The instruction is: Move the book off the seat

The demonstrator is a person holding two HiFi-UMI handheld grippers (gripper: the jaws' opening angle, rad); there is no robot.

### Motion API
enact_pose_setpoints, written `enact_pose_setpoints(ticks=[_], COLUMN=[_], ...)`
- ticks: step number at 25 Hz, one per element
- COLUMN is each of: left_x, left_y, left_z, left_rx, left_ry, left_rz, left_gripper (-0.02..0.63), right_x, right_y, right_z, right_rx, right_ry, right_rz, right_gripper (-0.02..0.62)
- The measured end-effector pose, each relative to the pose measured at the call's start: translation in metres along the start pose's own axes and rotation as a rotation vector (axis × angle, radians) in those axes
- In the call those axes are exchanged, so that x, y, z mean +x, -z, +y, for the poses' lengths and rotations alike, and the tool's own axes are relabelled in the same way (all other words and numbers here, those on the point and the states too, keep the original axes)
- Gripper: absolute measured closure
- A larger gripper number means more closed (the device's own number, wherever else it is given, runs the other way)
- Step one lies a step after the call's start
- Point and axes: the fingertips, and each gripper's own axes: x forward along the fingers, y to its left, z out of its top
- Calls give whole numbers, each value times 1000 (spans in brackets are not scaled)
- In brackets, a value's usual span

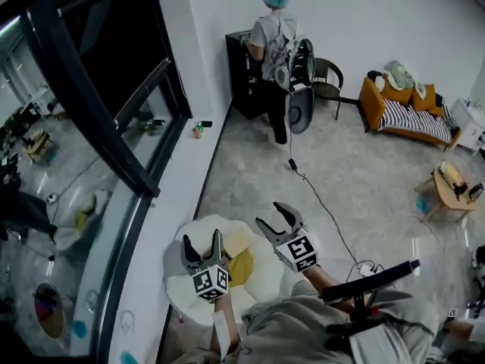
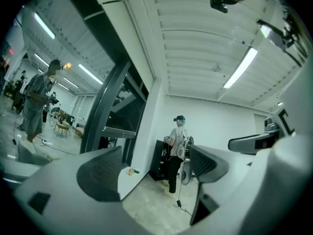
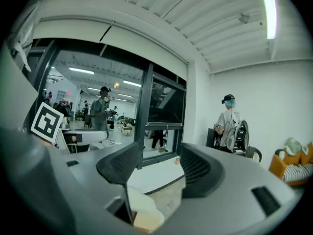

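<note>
A white rounded seat (image 1: 191, 233) stands by the window sill at the bottom of the head view. On it lie a cream book (image 1: 236, 242) and a yellow cushion (image 1: 242, 268). My left gripper (image 1: 201, 240) hovers over the seat's left part, open, with nothing between its jaws (image 2: 154, 173). Over the book's right edge my right gripper (image 1: 271, 213) is also open and empty (image 3: 159, 168). Both point level into the room. The right gripper view catches the seat (image 3: 139, 199) and a tan corner of the book (image 3: 146, 220) low below its jaws.
Another person (image 1: 274, 48) stands at a dark cabinet (image 1: 241, 70) at the back, with a cable (image 1: 318, 196) trailing over the floor towards me. An orange sofa (image 1: 405, 108) and a small wooden table (image 1: 451, 188) are at the right. Glass wall and white sill (image 1: 182, 177) run along the left.
</note>
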Motion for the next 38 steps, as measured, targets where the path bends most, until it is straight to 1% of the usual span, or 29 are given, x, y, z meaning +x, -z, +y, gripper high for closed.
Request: enact_pose_setpoints(ticks=[1, 3, 6, 8, 10, 11, 13, 15, 18, 20, 22, 24, 26, 31, 35, 38], left_x=[-1, -10, -29, -48, -76, -92, -120, -135, -134, -123, -113, -105, -100, -86, -76, -67], left_y=[-7, -19, -16, -12, -15, -19, -29, -36, -45, -48, -43, -35, -32, -38, -35, -20], left_z=[7, 31, 83, 110, 125, 130, 136, 131, 114, 100, 91, 87, 89, 97, 114, 128], left_rx=[3, 19, 17, -2, -10, -10, -5, -7, -28, -21, -25, -37, -28, 22, 17, 7], left_ry=[-18, -80, -198, -303, -435, -507, -633, -720, -811, -857, -886, -905, -909, -869, -828, -795], left_rz=[-4, -27, -10, 1, -21, -38, -75, -99, -141, -165, -161, -158, -153, -135, -114, -70], left_gripper=[184, 184, 184, 184, 184, 184, 184, 184, 184, 184, 184, 184, 184, 184, 184, 184], right_x=[9, 33, 74, 96, 115, 124, 138, 145, 163, 182, 196, 204, 209, 219, 232, 240], right_y=[-2, -4, -2, -4, -10, -14, -22, -26, -33, -38, -43, -45, -43, -33, -26, -13], right_z=[3, 17, 52, 73, 96, 111, 146, 170, 185, 191, 195, 195, 194, 187, 186, 187], right_rx=[8, 17, 37, 31, 25, 24, 21, 22, 28, 32, 52, 63, 74, 78, 80, 69], right_ry=[-18, -80, -192, -278, -388, -456, -601, -718, -846, -910, -951, -969, -974, -952, -918, -899], right_rz=[4, 9, 16, 8, -13, -22, -37, -45, -59, -71, -81, -95, -93, -71, -62, -42], right_gripper=[318, 318, 318, 318, 318, 318, 318, 318, 318, 319, 319, 318, 318, 318, 319, 318])
